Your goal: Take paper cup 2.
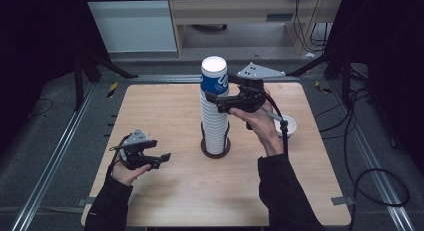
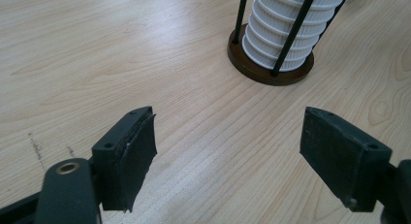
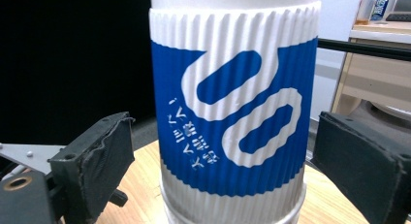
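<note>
From above, my right gripper point(image 1: 216, 102) is up at the top of the cup stack point(image 1: 215, 118), which stands in a dark round holder point(image 1: 215, 150) near the middle of the table point(image 1: 165, 191). Its jaws sit on either side of the blue and white top cup point(image 1: 214, 77). My left gripper point(image 1: 159, 160) hangs low over the wood, well apart from the stack, with a white bowl point(image 1: 289, 125) off beyond my right hand.

Along my left gripper, the jaws stand wide apart with nothing between them, and bare table lies below.

Along my right gripper, the top cup point(image 3: 232, 107) stands between the jaws with a gap at each pad, so nothing is gripped.
</note>
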Available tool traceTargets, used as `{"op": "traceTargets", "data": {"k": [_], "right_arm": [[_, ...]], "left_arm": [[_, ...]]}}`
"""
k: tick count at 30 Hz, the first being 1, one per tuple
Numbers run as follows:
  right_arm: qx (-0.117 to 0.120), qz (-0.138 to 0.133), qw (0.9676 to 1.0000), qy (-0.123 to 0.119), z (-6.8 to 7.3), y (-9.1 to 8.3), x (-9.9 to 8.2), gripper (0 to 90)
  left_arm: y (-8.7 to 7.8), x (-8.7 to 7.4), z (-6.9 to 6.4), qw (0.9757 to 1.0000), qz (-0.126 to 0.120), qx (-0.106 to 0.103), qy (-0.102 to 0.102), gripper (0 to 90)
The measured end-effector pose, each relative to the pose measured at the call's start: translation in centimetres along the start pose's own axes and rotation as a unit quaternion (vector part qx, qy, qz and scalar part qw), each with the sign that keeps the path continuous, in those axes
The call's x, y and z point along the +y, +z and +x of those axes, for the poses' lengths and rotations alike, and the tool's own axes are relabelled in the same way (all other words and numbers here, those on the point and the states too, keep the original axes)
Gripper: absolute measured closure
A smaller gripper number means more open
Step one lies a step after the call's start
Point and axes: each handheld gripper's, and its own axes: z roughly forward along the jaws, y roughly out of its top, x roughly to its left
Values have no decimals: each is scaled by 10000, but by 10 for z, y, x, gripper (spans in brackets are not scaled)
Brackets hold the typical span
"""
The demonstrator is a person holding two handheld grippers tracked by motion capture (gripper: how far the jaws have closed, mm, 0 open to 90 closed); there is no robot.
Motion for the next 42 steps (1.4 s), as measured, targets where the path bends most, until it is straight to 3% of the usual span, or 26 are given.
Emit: {"op": "traceTargets", "data": {"k": [23, 42], "right_arm": [[-81, -133, 9998, 132, -4, 24, -10, 116], [-184, -198, 9996, -32, 0, 26, -14, 169]], "left_arm": [[4, -1, -3, 10000, 77, -15, 28, 197], [5, -2, -2, 9999, 95, -25, 22, 197]]}}
